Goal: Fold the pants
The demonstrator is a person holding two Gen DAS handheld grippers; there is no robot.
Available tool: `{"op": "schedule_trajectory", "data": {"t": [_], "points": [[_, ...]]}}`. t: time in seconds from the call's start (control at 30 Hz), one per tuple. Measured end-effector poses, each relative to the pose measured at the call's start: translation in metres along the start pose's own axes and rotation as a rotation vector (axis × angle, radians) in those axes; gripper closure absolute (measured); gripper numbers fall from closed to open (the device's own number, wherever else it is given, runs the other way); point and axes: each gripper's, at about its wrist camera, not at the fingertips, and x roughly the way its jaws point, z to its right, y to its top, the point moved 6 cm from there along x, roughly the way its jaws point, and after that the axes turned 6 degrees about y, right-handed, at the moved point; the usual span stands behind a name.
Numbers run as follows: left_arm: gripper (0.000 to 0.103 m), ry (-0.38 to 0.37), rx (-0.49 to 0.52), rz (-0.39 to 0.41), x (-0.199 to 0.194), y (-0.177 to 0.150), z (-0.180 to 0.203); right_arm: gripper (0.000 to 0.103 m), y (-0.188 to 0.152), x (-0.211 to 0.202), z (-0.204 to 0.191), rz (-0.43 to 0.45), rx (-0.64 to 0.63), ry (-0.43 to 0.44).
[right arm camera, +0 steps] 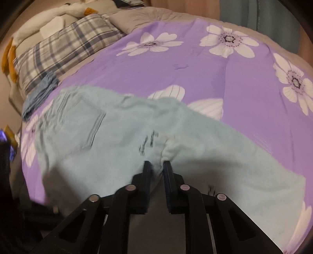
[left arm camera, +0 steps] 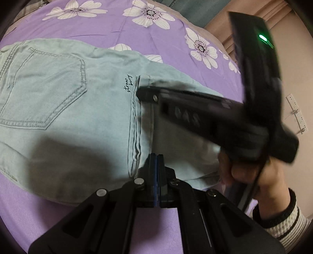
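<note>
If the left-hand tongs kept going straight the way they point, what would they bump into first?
The light blue pants: the left tongs sit shut at the fabric's near edge, with the seam just ahead. Depth is hard to judge.

A bed is covered by a purple bedspread printed with large white flowers [right arm camera: 205, 64], under which a greyish-beige quilt [right arm camera: 148, 16] is seen toward 12 o'clock in the right wrist view. A grey-and-white plaid pillow [right arm camera: 64, 45] is set at 10 o'clock, with a white and orange plush toy [right arm camera: 64, 11] behind it. A teal curtain [right arm camera: 254, 13] is hung at 1 o'clock. In the left wrist view, a pale pink wall [left arm camera: 289, 64] carrying a white socket strip [left arm camera: 296, 111] is seen at 3 o'clock. The light is dim and warm.
</note>
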Motion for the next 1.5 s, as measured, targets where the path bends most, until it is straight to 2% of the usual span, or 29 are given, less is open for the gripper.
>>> {"op": "schedule_trajectory", "data": {"t": [0.1, 0.23, 0.27, 0.37, 0.47, 0.53, 0.63, 0.77, 0.8, 0.83, 0.87, 0.93, 1.0, 1.2, 1.27, 1.37, 1.5], "points": [[0.101, -0.004, -0.001, -0.005, -0.001, -0.001, -0.001, 0.087, 0.000, 0.000, 0.007, 0.012, 0.059, 0.035], [0.101, -0.007, -0.006, -0.007, -0.004, -0.003, -0.002, 0.087, -0.007, -0.032, 0.004, 0.122, 0.097, 0.093], [0.102, -0.007, -0.009, -0.008, -0.005, -0.003, -0.002, 0.087, -0.009, -0.037, 0.003, 0.120, 0.079, 0.071], [0.102, -0.007, -0.014, -0.009, -0.007, -0.006, -0.002, 0.087, -0.024, -0.035, 0.002, 0.030, -0.016, -0.087], [0.102, -0.012, -0.022, -0.010, -0.008, -0.007, -0.003, 0.087, -0.032, -0.020, -0.004, -0.024, -0.056, -0.075], [0.102, -0.010, -0.022, -0.011, -0.009, -0.008, -0.004, 0.087, -0.028, -0.014, -0.013, -0.021, -0.070, -0.035], [0.102, -0.006, -0.019, -0.010, -0.011, -0.009, -0.004, 0.087, -0.015, -0.002, -0.019, -0.008, -0.081, -0.042], [0.102, -0.011, -0.014, 0.002, -0.023, -0.012, -0.004, 0.087, -0.005, -0.007, -0.011, 0.030, 0.008, -0.025], [0.101, -0.013, -0.012, 0.007, -0.027, -0.012, -0.004, 0.087, -0.005, -0.012, -0.010, 0.044, 0.012, -0.020], [0.093, -0.007, -0.010, 0.013, -0.030, -0.013, -0.005, 0.087, -0.008, -0.021, -0.011, 0.062, 0.012, -0.011], [0.082, 0.004, -0.011, 0.027, -0.037, -0.014, -0.007, 0.087, -0.012, -0.028, -0.013, 0.072, 0.009, -0.006], [0.072, -0.008, -0.030, 0.050, -0.048, -0.015, -0.013, 0.087, -0.023, -0.043, -0.018, 0.086, 0.002, 0.011], [0.072, -0.003, -0.048, 0.073, -0.060, -0.017, -0.022, 0.087, -0.037, -0.053, -0.025, 0.089, -0.010, 0.031], [0.072, 0.058, -0.193, 0.131, -0.091, -0.027, -0.076, 0.087, -0.075, -0.042, -0.052, 0.032, -0.055, 0.052], [0.068, 0.082, -0.247, 0.143, -0.100, -0.032, -0.097, 0.087, -0.085, -0.046, -0.066, 0.033, -0.090, 0.059], [0.057, 0.105, -0.361, 0.158, -0.108, -0.038, -0.130, 0.087, -0.082, -0.058, -0.070, 0.048, -0.079, 0.119], [0.055, 0.056, -0.518, 0.195, -0.114, -0.037, -0.160, 0.087, -0.070, -0.069, -0.062, 0.096, -0.018, 0.134]]}}
